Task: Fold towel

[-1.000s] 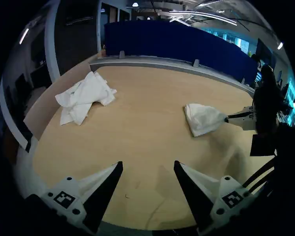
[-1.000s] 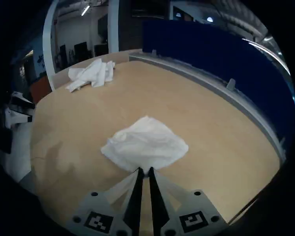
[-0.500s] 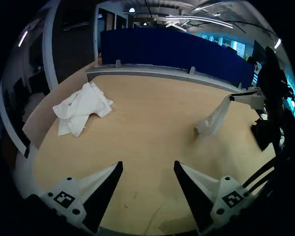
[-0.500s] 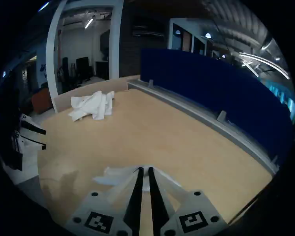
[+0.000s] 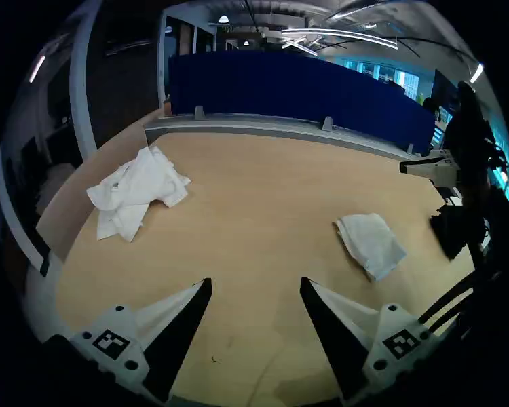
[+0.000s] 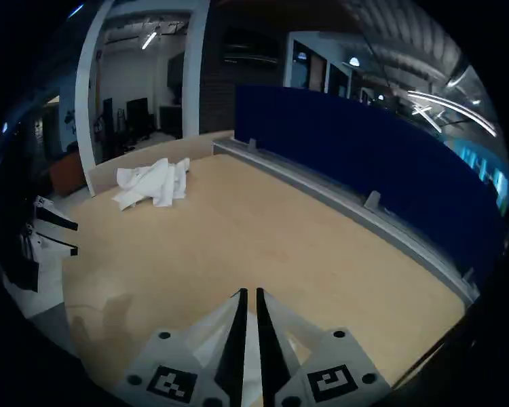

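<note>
A small folded white towel [image 5: 371, 244] lies flat on the wooden table [image 5: 254, 197], right of centre in the left gripper view. My right gripper [image 5: 405, 168] hovers above and beyond it, held by a person in dark clothing [image 5: 468, 169], with nothing hanging from it. In the right gripper view its fingers [image 6: 250, 293] stand shut with a thin gap and nothing between them. My left gripper [image 5: 254, 281] stands open low over the near table edge, well short of the towel. It also appears as the left gripper [image 6: 51, 230] at the far left of the right gripper view.
A crumpled pile of white towels [image 5: 136, 190] sits at the table's far left; the same pile [image 6: 153, 183] shows in the right gripper view. A grey rail and blue partition [image 5: 288, 85] border the far edge. The table curves off at the left.
The right gripper lifted the towel off the table, then let it go. The towel now lies flat and folded. The left gripper stayed put.
</note>
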Tool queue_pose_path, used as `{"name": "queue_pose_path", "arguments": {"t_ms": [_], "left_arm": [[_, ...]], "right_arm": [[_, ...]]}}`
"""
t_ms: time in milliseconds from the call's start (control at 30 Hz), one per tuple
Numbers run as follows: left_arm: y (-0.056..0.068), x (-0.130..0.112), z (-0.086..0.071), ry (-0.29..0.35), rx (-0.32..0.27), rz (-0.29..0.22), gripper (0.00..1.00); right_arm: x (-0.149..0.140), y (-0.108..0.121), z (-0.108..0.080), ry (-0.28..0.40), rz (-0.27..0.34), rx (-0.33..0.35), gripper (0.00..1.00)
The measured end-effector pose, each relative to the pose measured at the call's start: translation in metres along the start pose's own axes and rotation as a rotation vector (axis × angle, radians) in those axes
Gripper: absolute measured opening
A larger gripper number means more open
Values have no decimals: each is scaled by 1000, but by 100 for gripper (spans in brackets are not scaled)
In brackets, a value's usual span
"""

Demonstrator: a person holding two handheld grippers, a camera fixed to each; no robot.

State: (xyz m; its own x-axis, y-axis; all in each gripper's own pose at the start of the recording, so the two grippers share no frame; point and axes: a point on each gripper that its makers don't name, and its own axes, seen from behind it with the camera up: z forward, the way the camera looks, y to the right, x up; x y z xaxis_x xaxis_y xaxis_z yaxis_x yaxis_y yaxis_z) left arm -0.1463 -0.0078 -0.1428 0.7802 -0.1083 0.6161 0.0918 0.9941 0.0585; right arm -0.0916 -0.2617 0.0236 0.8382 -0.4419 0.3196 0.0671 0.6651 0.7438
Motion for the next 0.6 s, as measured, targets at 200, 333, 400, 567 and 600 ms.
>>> {"name": "queue_pose_path", "arguments": {"t_ms": [200,333,400,567,600], "left_arm": [[-1,0,1,-2,-1,-1,96],[0,1,1,-3,-2,4,96],[1,1,1,-3,-2,5,96],[2,1,2,-7,-3,2,96],[2,1,2,-8,-3,2,96]], "right_arm": [[-2,6,2,-1,0,-21,12],[-7,12,6,-12,-2,-48,53],[-10,12,6,-18,-3,-43,56],[-14,14,5,-18,1,-42,57],[-15,14,5,-19,2,-41,57]]}}
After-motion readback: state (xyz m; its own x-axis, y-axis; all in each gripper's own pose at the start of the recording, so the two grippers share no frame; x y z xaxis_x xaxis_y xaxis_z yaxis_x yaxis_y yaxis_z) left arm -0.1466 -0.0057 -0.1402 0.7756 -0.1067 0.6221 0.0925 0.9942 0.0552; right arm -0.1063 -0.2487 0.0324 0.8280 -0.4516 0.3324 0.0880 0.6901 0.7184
